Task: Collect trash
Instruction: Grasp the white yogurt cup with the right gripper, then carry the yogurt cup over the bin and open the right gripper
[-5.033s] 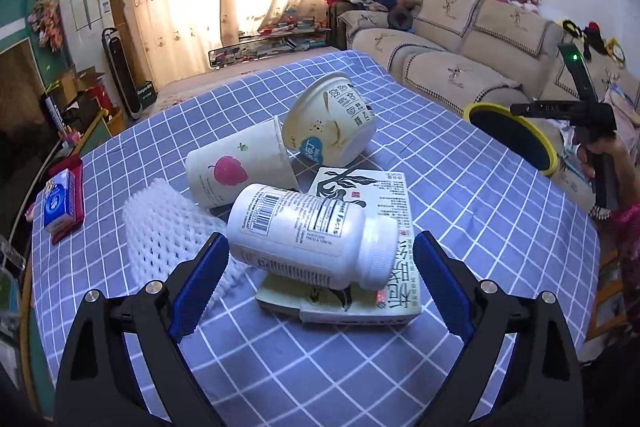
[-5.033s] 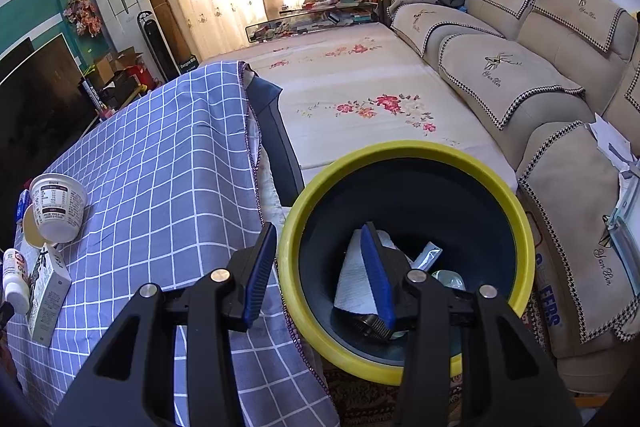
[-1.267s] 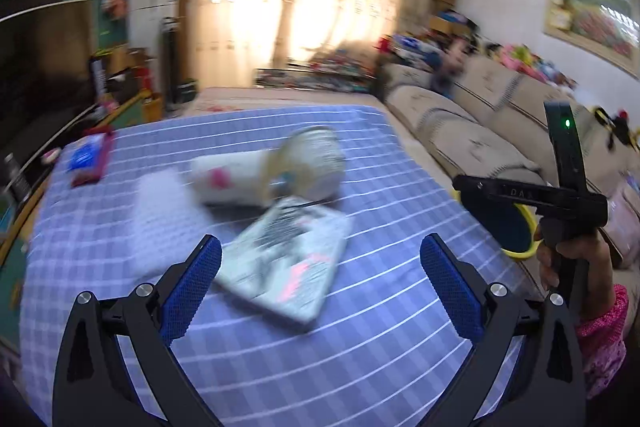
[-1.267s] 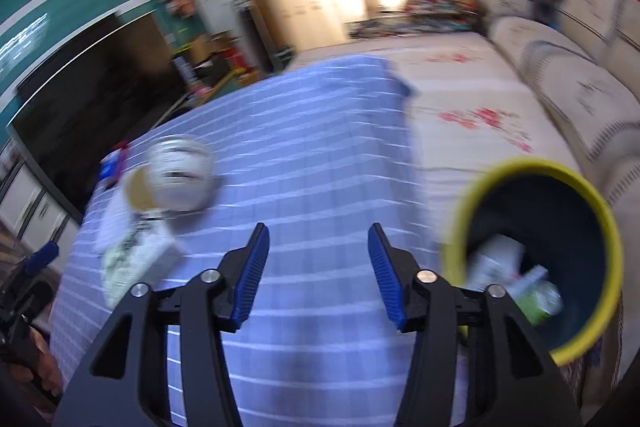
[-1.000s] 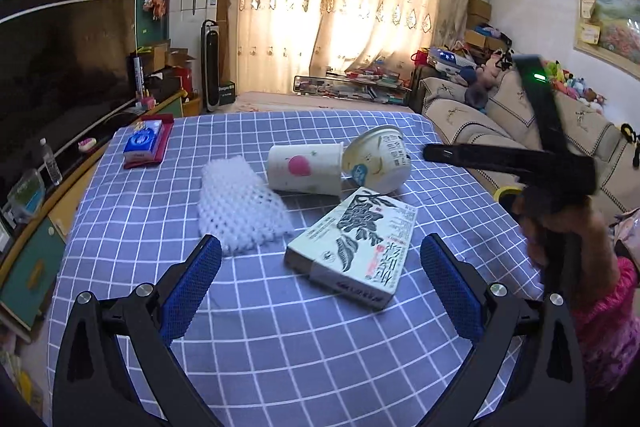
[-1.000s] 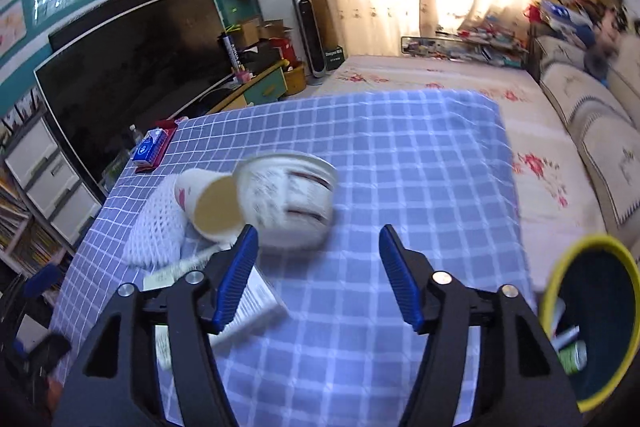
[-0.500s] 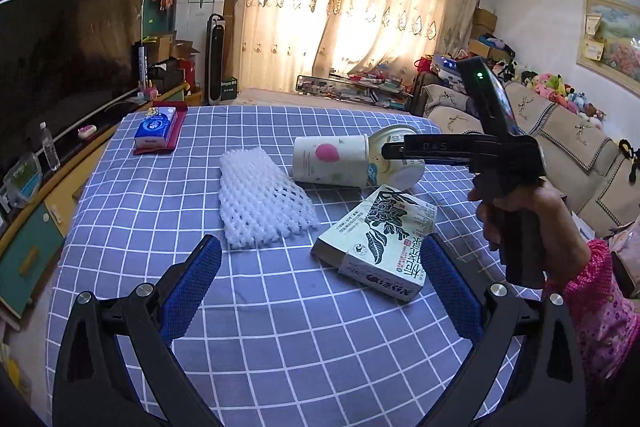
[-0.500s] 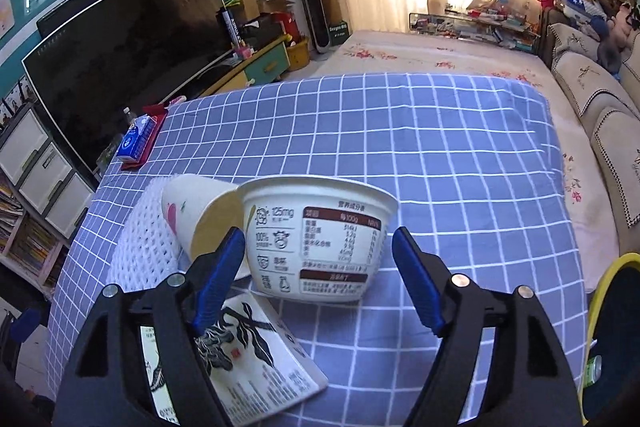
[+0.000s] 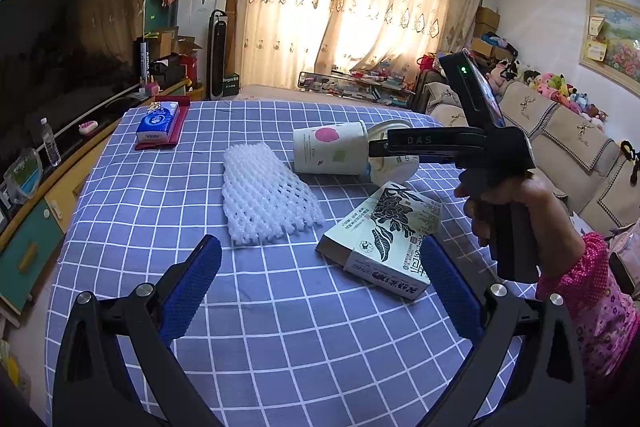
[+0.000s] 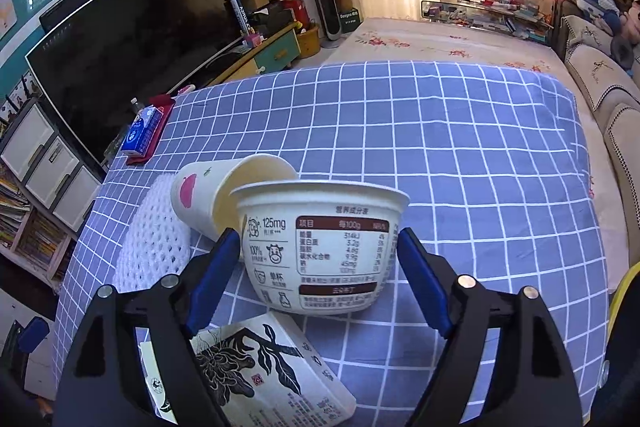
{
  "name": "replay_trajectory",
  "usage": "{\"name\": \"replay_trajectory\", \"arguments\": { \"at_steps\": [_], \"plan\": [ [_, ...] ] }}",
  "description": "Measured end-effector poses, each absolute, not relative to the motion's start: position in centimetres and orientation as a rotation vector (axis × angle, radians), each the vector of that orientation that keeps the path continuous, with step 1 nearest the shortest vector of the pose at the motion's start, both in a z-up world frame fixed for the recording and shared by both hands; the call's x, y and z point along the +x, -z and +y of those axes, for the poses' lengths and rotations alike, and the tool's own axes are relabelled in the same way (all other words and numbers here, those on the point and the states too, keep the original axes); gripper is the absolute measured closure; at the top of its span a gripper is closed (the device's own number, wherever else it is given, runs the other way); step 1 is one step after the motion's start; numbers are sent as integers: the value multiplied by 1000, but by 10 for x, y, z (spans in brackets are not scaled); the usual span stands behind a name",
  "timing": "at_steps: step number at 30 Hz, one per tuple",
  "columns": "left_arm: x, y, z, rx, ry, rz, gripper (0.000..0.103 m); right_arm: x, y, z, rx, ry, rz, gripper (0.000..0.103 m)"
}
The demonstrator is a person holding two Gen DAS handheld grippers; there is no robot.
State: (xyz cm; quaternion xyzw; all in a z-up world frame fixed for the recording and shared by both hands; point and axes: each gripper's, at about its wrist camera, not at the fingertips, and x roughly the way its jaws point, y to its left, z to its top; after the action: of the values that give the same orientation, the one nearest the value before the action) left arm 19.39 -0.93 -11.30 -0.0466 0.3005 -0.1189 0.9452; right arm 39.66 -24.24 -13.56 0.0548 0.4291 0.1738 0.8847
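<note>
1. Step in hand: right gripper [image 10: 318,259] straddles the white paper yogurt tub [image 10: 320,243] on the blue checked tablecloth [image 10: 460,155], jaws opening, pads not yet pressing
2. Left gripper [image 9: 320,291] hangs spread and empty
3. Next move, judged: close on the tub's tapered wall, lift, carry to the bin

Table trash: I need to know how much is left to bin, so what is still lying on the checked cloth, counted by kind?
Paper cup: 1
Yogurt tub: 1
Foam net sleeve: 1
Printed carton: 1
Total: 4
</note>
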Motion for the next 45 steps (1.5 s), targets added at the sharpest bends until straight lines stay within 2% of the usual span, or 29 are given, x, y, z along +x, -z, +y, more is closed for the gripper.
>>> {"name": "replay_trajectory", "arguments": {
  "at_steps": [6, 15, 21, 31, 38, 41, 43, 45],
  "plan": [
    [195, 113, -17, -88, 243, 626, 5, 398, 137, -245, 148, -373, 900, 27],
    [198, 112, -23, -68, 243, 629, 5, 368, 103, -270, 161, -372, 827, 27],
    [201, 112, -29, -47, 256, 635, 5, 328, 103, -328, 201, -281, 801, 27],
    [211, 119, -60, -15, 330, 668, 5, 266, 141, -491, 307, 149, 815, 27],
    [218, 123, -85, 33, 352, 688, 5, 254, 178, -558, 369, 290, 850, 26],
    [222, 123, -96, 47, 366, 696, 5, 253, 193, -572, 367, 287, 879, 23],
    [225, 122, -101, 68, 366, 694, 5, 251, 198, -576, 364, 303, 872, 16],
    [227, 122, -107, 91, 372, 694, 5, 252, 199, -580, 367, 310, 867, 16]
  ]
}}
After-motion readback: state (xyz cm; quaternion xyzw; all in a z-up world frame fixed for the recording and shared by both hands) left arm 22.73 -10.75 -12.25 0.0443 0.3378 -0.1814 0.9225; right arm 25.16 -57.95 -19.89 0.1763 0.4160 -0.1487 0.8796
